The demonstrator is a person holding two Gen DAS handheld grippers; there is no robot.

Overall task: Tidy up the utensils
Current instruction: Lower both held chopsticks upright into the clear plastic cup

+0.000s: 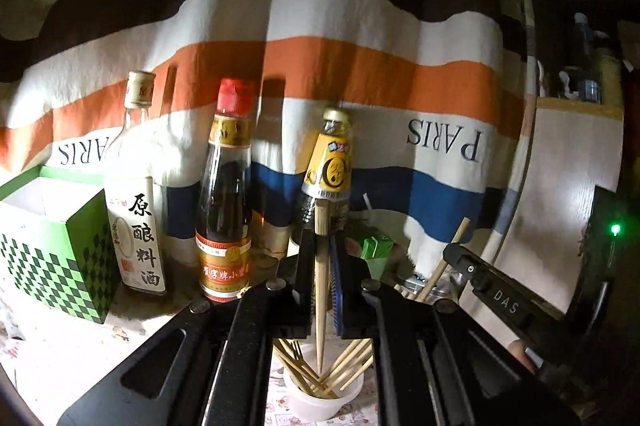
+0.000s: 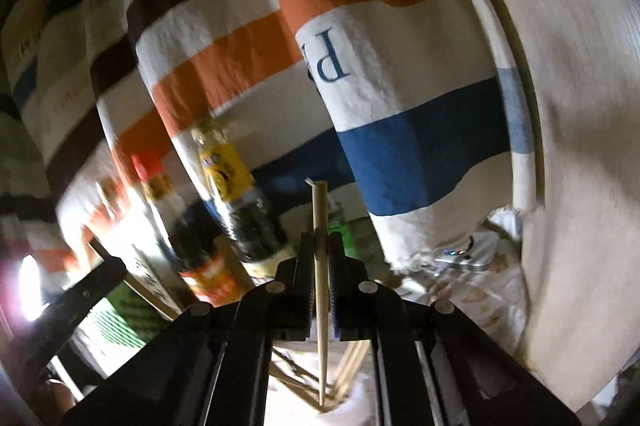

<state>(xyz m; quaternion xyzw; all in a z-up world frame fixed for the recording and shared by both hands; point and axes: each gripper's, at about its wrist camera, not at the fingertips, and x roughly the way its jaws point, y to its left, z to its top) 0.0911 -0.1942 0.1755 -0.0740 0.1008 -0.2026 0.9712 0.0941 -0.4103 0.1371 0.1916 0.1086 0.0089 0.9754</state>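
My left gripper [image 1: 322,238] is shut on a wooden chopstick [image 1: 321,290] that stands upright, its tip pointing down into a white plastic cup [image 1: 320,400] holding several chopsticks and a fork. My right gripper [image 2: 320,246] is shut on another wooden chopstick [image 2: 320,290], also upright, its tip down at the same white cup [image 2: 352,402]. The right gripper's body [image 1: 500,298] shows at the right of the left wrist view, with its chopstick [image 1: 448,258] slanting up from it. The right wrist view is blurred.
Three sauce bottles stand behind the cup: a clear one [image 1: 134,194], a red-capped one [image 1: 226,194], a yellow-labelled one [image 1: 328,170]. A green checkered box [image 1: 52,246] is at the left, a small green carton [image 1: 374,246] behind. A striped cloth [image 1: 360,66] hangs at the back.
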